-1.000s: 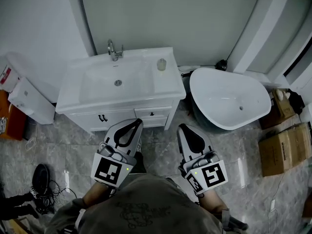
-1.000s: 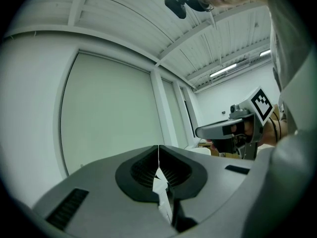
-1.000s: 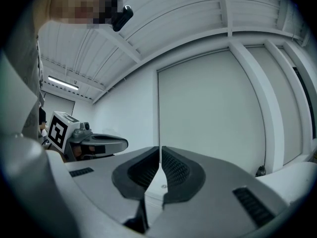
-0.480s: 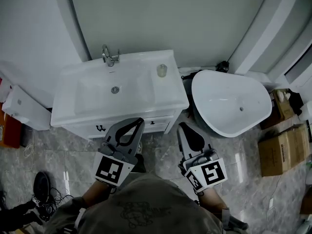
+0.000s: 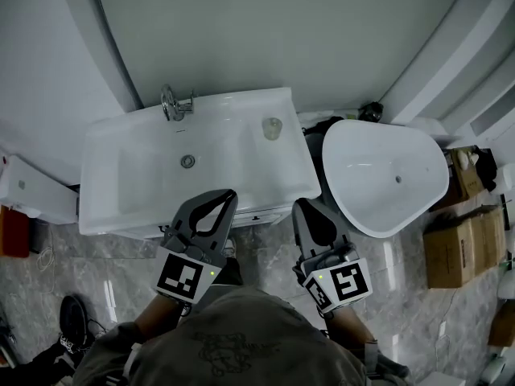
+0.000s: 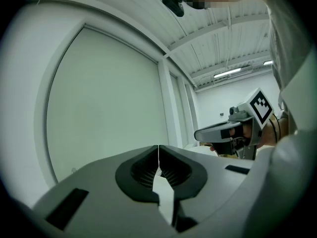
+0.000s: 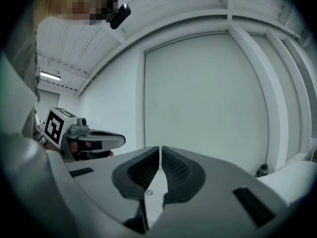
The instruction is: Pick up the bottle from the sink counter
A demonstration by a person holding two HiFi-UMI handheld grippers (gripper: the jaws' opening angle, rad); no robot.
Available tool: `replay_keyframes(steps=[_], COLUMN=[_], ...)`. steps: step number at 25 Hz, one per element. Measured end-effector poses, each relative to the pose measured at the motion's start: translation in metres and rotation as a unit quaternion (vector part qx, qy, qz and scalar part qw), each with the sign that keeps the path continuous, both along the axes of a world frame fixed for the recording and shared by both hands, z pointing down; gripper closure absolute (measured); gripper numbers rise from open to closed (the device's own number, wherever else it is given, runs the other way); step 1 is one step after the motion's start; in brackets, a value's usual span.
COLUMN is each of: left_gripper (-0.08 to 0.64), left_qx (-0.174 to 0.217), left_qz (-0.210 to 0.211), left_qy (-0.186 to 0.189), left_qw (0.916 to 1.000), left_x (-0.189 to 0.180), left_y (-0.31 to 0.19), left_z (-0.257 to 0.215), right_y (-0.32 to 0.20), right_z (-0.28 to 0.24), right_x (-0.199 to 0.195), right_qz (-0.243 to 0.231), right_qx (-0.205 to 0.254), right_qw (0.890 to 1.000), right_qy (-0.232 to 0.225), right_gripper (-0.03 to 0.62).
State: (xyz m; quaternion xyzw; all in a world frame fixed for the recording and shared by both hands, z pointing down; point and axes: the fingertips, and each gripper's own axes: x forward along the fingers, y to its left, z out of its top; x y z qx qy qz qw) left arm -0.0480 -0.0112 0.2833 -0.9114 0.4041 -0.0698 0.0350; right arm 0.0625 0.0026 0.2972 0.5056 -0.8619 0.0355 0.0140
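Bottle: the small pale bottle [image 5: 273, 128] stands upright at the right rear of the white sink worktop [image 5: 299, 185], right of the basin [image 5: 145, 171].
Left tool: the left tool [image 5: 231, 192] has its jaws closed together with nothing between them, over the worktop's front edge, well apart from the bottle.
Right tool: the right tool [image 5: 298, 205] is closed and empty, at the front right corner.
Around: faucet [image 5: 171, 103] at the rear left; bathtub [image 5: 352, 129] just right; 2 cardboard boxes [image 5: 451, 252] beyond.
Between: bare worktop surface.
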Motion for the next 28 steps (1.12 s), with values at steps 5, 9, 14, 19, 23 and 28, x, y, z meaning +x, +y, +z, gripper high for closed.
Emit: replay_keyframes(steps=[5, 9, 14, 19, 23, 28], left_gripper=[0.541, 0.541, 0.541, 0.541, 0.541, 0.541], left_qx=[-0.006, -0.009, -0.007, 0.002, 0.002, 0.003], left_qz=[0.012, 0.025, 0.039, 0.043, 0.044, 0.045], left_qy=[0.002, 0.007, 0.012, 0.015, 0.02, 0.032], left_qw=[0.9999, 0.9996, 0.9992, 0.9989, 0.9988, 0.9985], left_x=[-0.017, -0.025, -0.032, -0.036, -0.037, -0.033], left_y=[-0.057, -0.1, -0.149, -0.186, -0.211, -0.236], left_z=[0.002, 0.004, 0.003, 0.001, 0.004, 0.002], right_y=[-0.061, -0.104, -0.15, -0.189, -0.22, -0.259], right_z=[-0.005, -0.004, -0.002, -0.001, 0.001, 0.012], right_x=[-0.01, -0.018, -0.029, -0.03, -0.027, -0.027], right_qz=[0.02, 0.037, 0.052, 0.058, 0.069, 0.072], right_qx=[0.005, 0.003, 0.003, 0.001, -0.001, -0.005], right_qw=[1.0, 0.999, 0.998, 0.998, 0.997, 0.997], right_qy=[0.015, 0.027, 0.03, 0.033, 0.032, 0.036], right_gripper=[0.557, 0.557, 0.555, 0.473, 0.407, 0.367])
